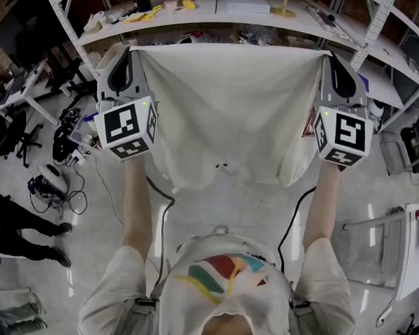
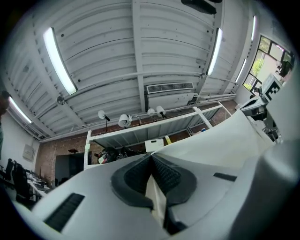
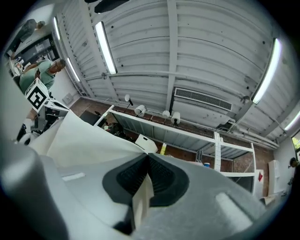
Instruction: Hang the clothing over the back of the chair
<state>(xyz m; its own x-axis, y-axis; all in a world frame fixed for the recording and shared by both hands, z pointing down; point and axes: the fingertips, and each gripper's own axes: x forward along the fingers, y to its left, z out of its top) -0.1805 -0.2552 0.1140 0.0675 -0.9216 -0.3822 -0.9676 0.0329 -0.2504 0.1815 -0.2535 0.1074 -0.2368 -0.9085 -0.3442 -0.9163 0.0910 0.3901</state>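
Note:
A cream white garment (image 1: 226,108) hangs spread out flat between my two grippers, held up at chest height. My left gripper (image 1: 133,51) is shut on its top left corner, and the cloth (image 2: 157,199) shows pinched between the dark pads. My right gripper (image 1: 327,57) is shut on the top right corner, with a fold of the cloth (image 3: 142,199) clamped between its pads. Both gripper views point up at the ceiling. No chair shows in any view; the spread garment hides what lies beneath it.
A white shelving rack (image 1: 225,10) with small items stands just beyond the garment. A person's legs (image 1: 24,224) are at the left, beside cables on the floor (image 1: 61,183). White table frames (image 1: 402,229) stand at the right. In the right gripper view another person (image 3: 47,70) shows at the far left.

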